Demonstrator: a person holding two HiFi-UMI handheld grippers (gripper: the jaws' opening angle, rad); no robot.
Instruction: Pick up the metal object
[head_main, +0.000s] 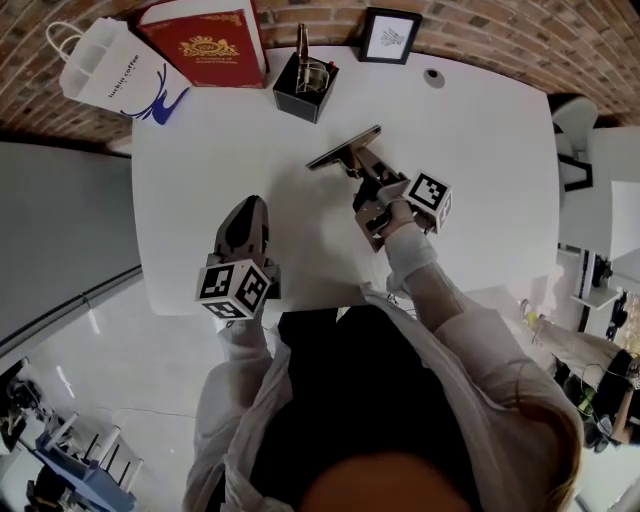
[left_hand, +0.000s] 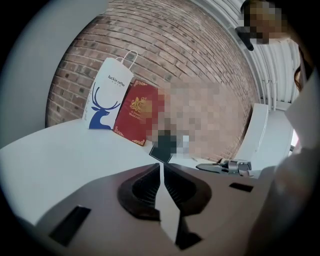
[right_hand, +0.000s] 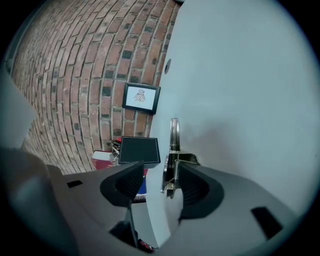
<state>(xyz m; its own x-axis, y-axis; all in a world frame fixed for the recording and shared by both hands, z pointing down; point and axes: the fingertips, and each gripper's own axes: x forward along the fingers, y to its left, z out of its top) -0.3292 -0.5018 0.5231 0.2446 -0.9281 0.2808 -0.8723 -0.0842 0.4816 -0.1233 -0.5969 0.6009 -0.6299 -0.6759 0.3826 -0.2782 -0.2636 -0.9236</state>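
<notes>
- The metal object (head_main: 345, 152) lies on the white desk (head_main: 480, 160), near a black box (head_main: 305, 88).
- The right gripper (right_hand: 161, 172) has its jaws wide apart, with the object's near end between them. The object sits close against one jaw, and the other jaw is well clear of it.
- The left gripper (left_hand: 161, 169) is near the desk's front edge, with its jaws together and nothing between them.
</notes>
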